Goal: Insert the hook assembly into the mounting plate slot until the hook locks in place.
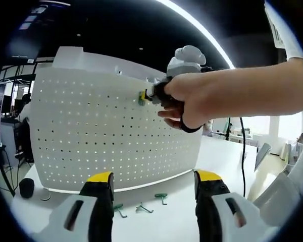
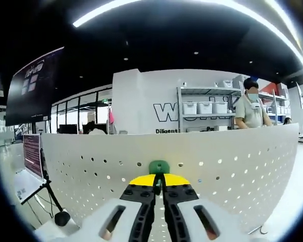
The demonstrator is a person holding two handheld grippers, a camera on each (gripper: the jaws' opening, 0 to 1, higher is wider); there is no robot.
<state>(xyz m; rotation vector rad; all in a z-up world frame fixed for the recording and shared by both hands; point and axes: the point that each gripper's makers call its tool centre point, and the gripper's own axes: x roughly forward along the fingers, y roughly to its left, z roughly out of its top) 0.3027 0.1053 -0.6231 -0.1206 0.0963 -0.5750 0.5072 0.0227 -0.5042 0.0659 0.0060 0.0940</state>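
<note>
— Two grippers, two jobs? What is each one doing?

— The right gripper has its yellow-tipped fingers pressed together on the green hook assembly, pinching it right at the face of the white perforated mounting plate. In the left gripper view the same thing shows from the side: a hand wrapped round that gripper, the hook at the upper row of holes.

— Why held so near the tip?

— My guess is control — a short pinch lets the hook be pushed straight into its slot without twisting. Whether it has seated or locked I cannot tell; the fingers cover the join.

— And the left gripper?

— The left gripper hangs low over the white tabletop, fingers spread wide and holding nothing. It sits well back from the plate, likely so the whole board stays in sight while the other works.

— Any containers about?

— None on the tabletop itself. Three spare green hooks lie loose at the foot of the plate, between the left fingers. Beyond the plate, in the right gripper view, a shelf rack carries white bins; what is in them is hidden. A person stands beside it.

— What remains?

— Probably the last push until the hook catches.
</note>
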